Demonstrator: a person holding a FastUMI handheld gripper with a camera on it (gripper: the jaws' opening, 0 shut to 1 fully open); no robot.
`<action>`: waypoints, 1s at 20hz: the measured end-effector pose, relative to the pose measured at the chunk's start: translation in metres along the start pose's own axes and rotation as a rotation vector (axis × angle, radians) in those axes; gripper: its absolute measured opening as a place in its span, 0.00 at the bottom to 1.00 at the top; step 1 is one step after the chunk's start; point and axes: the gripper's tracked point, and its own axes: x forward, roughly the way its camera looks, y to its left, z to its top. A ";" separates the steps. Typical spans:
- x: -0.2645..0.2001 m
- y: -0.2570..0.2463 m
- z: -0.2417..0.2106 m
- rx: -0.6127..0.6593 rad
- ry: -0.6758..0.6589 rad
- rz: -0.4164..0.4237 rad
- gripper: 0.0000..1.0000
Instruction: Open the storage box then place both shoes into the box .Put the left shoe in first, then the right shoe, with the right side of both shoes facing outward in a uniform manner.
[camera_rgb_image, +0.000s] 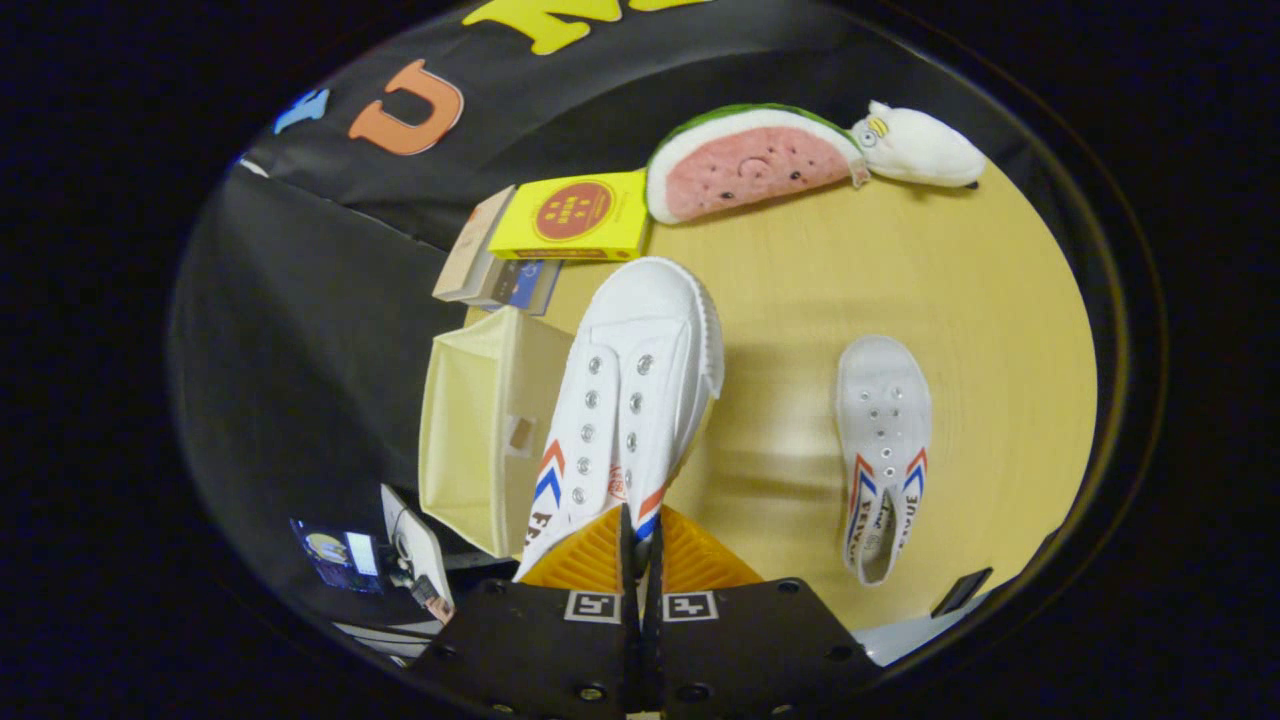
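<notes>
Two white canvas shoes are in my sight, and one of them I have in my grip: my gripper (640, 535) is closed down to a thin slit on the heel end of the nearer shoe (625, 400), both fingers (585, 560) pinching the fabric there. That held shoe runs straight ahead from my fingertips toward 12 o'clock, long axis in line with my fingers, toe farthest from me and tipped slightly toward 1 o'clock, its eyelets and upper facing me. It hangs over the edge of the table (950, 270), overlapping the near side of the storage box (485, 430), which sits at about 10 o'clock from my fingertips; the box is pale cream fabric and its open side faces me. The second shoe (882, 455) lies flat on the table at 2 o'clock, well apart from the held one, its long axis nearly parallel to it, toe away from me and opening toward me. Beyond the held shoe's toe, at 12 o'clock, a yellow box (572, 215) rests on some books (490, 265). Just beside it toward 1 o'clock is a watermelon-slice plush (750, 165), with a white plush toy (925, 148) touching its far end.
</notes>
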 end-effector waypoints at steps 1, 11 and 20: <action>0.000 0.019 0.004 -0.025 -0.005 0.011 0.00; 0.067 0.146 0.004 -0.099 0.029 0.000 0.00; 0.154 0.180 -0.008 -0.074 0.002 -0.070 0.00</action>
